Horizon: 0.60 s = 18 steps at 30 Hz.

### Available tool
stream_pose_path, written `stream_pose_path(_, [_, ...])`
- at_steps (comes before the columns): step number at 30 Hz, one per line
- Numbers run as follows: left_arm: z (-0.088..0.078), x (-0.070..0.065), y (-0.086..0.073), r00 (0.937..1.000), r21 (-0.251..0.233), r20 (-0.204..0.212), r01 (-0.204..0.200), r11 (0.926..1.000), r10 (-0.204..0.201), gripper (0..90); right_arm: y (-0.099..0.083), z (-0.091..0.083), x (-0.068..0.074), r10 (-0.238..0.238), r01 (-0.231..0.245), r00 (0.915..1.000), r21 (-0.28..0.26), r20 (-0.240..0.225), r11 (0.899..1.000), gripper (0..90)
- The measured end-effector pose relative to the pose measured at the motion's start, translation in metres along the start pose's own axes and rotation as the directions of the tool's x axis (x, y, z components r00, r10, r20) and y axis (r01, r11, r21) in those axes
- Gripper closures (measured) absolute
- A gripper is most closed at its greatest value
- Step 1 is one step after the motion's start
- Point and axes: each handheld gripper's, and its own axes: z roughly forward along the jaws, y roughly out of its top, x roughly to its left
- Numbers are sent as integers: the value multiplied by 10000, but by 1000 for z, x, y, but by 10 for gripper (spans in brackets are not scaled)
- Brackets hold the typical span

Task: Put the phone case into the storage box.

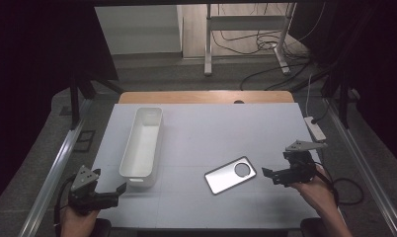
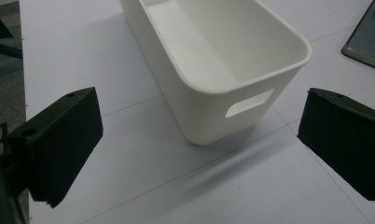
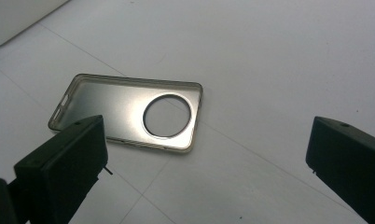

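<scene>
A grey phone case (image 1: 230,175) with a round camera hole was seen lying flat on the white table (image 1: 211,133), just beside the right gripper (image 1: 268,175), whose jaws were held wide apart. The left gripper (image 1: 119,189), jaws likewise spread and empty, was pointed at the near end of a white bin (image 1: 142,140). No brand, label or writing could be read.

Phone case (image 1: 230,175): translucent grey, round camera cutout, lying flat, open side up, on the table. White oblong bin (image 1: 142,140): upright, empty, well apart leftward.
</scene>
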Motion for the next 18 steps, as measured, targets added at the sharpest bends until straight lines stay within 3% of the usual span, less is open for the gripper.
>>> stream_pose_path(7, [0, 0, 0, 10000, -8, 8, 0, 10000, 0, 8, 7, 11, 3, 197, -193, 9996, 195, -203, 9996, 0])
stream_pose_path(18, [0, 0, 0, 10000, -8, 13, -17, 10000, 17, 9, 17, 31, 10, -1, 17, 9997, 633, -243, 9980, 0])
